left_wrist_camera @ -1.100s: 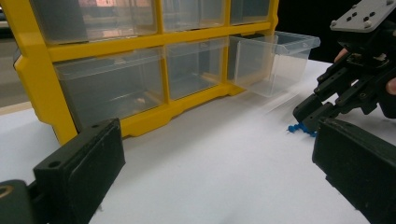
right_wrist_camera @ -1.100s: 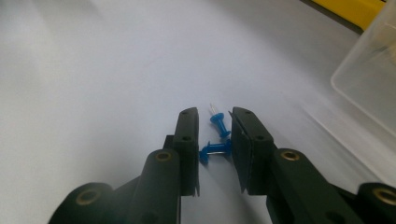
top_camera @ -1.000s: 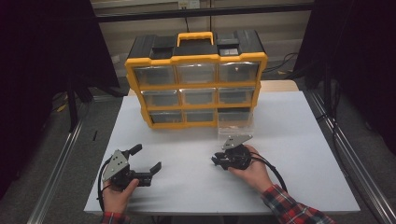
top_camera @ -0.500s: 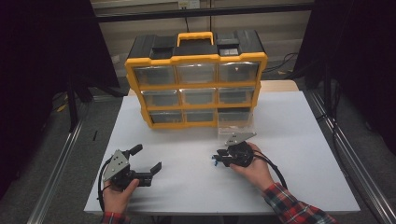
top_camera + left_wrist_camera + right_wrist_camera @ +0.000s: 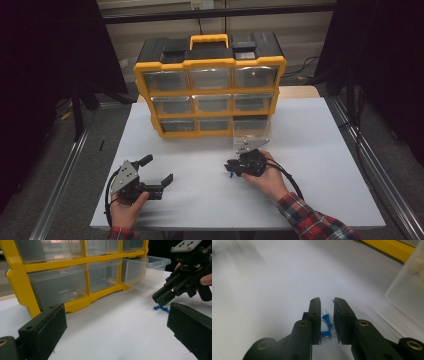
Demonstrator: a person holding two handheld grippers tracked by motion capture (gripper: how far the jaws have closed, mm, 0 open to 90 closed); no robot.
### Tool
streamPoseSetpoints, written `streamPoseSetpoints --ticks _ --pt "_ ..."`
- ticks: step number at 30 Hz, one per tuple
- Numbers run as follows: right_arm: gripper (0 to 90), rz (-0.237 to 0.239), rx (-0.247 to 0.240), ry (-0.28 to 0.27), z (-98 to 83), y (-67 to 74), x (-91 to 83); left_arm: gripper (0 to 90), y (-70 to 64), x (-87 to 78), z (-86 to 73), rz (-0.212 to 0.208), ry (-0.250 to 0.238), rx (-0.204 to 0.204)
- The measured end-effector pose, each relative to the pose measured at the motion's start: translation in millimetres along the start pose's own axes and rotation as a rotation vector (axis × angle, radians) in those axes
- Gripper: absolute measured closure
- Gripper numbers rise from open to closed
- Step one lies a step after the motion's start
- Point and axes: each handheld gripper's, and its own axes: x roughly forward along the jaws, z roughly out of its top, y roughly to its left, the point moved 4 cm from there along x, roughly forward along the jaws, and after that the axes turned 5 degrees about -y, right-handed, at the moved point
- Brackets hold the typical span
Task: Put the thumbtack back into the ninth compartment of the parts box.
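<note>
Two blue pushpins [image 5: 327, 321] lie on the white table [image 5: 320, 150], a tiny blue speck [image 5: 229, 175] in the high view. My right gripper [image 5: 327, 301] points down at them, a jaw on either side. Its jaws have just been closing and stand narrow, with a gap left around the pins, so it is open. From the left gripper view the right gripper [image 5: 160, 298] hovers just above the pins [image 5: 161, 308]. My left gripper [image 5: 159, 169] rests open at the front left, nothing between its jaws [image 5: 115, 322].
A yellow organiser [image 5: 210, 62] with clear drawers stands at the back of the table. Its bottom-right drawer [image 5: 252, 131] is pulled out, just behind the right gripper. Metal rails run along both table sides.
The right gripper has tipped slightly lower over the blue pins and its jaws look a little narrower. The left gripper has kept still.
</note>
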Motion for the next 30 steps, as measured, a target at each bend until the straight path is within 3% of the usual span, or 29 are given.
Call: streamPoseSetpoints --ticks 4,8,11,21,30 --pt "77.0 0.001 -0.016 0.035 -5.5 -3.7 7.4 2.3 0.8 -0.3 -0.1 0.002 0.001 0.007" --pt "85.3 -0.012 -0.032 0.039 -5.5 -4.9 8.1 2.3 0.6 -0.1 -0.1 0.004 0.002 0.005" --pt "86.2 -0.011 -0.032 0.042 -4.6 -5.8 8.2 2.4 0.2 -0.1 -0.1 0.001 0.002 0.001" --pt "86.4 -0.004 0.027 0.026 3.2 -4.6 -0.6 2.4 0.7 -0.5 0.2 -0.002 -0.004 0.004" --pt "86.5 0.047 0.067 0.003 20.1 -3.4 -17.7 2.4 0.8 -0.7 0.4 -0.001 -0.003 0.006"
